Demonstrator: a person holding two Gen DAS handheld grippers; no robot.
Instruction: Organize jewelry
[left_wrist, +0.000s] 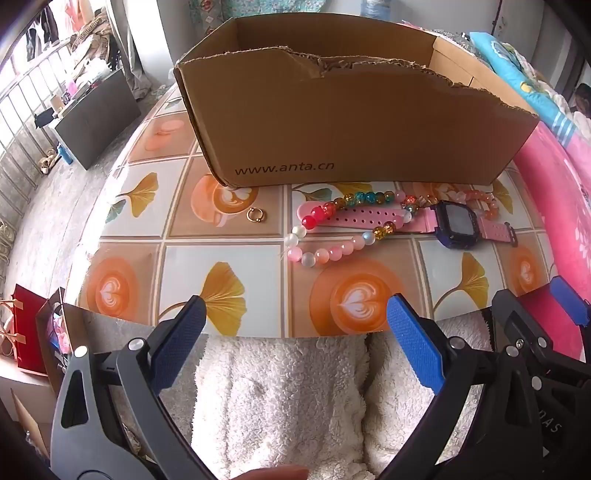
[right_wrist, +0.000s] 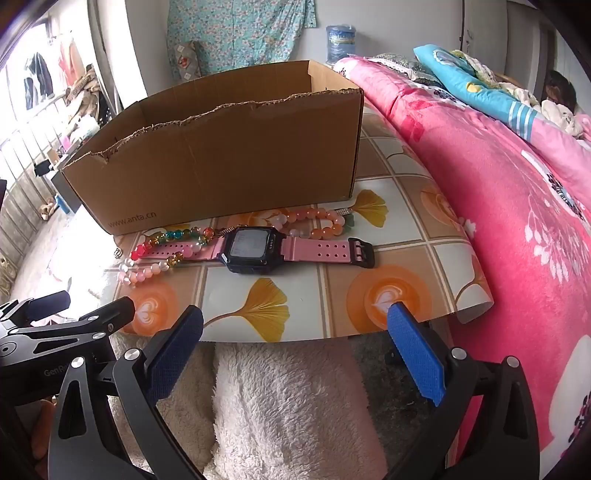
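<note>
Left tongs (left_wrist: 295, 312): black plastic frame with triangular cut-outs, silver round-head screws at the pivots, blue cross-hatched pads. Right tongs (right_wrist: 295, 321): same build, with the pad at 3 o'clock a brighter blue than the one at 9 o'clock. The person wears white fleecy clothing (right_wrist: 280, 410).
</note>
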